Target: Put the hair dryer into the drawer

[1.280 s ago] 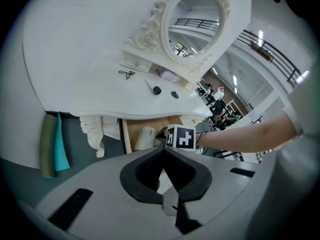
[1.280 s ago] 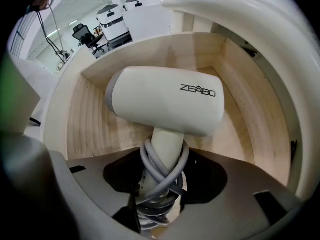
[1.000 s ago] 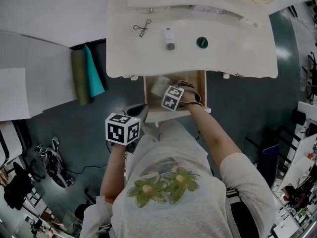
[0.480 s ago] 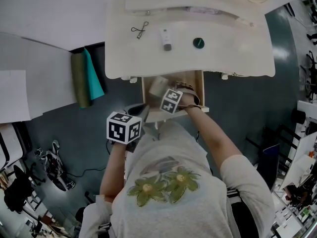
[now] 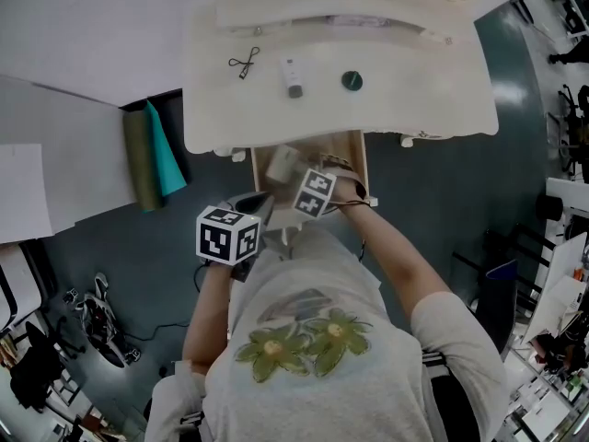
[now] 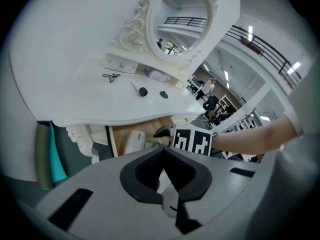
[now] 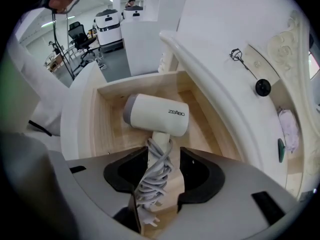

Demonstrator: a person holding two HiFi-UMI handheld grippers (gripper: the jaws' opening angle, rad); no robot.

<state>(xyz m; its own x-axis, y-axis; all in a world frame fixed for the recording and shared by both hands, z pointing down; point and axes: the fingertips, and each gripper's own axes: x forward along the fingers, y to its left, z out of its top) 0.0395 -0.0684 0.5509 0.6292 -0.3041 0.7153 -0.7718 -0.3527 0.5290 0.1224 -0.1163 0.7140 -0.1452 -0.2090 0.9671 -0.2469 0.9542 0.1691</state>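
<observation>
The white hair dryer (image 7: 157, 115) lies inside the open wooden drawer (image 7: 107, 119), its grey cord wound round the handle. My right gripper (image 7: 164, 156) is shut on that wrapped handle, one jaw on each side. In the head view the hair dryer (image 5: 281, 162) shows at the left of the drawer (image 5: 357, 159), with the right gripper (image 5: 304, 180) just behind it. My left gripper (image 6: 163, 151) hangs shut and holds nothing, in front of the drawer's left corner (image 5: 258, 206).
The white dressing table (image 5: 405, 90) overhangs the drawer's back. On it lie an eyelash curler (image 5: 243, 61), a small tube (image 5: 293, 77) and a dark round lid (image 5: 352, 80). A rolled green and teal mat (image 5: 152, 159) leans at the left. The person's body stands close behind the drawer front.
The head view has slid a little, so everything sits further left. My right gripper stays in the drawer with the hair dryer. The left gripper has hardly moved.
</observation>
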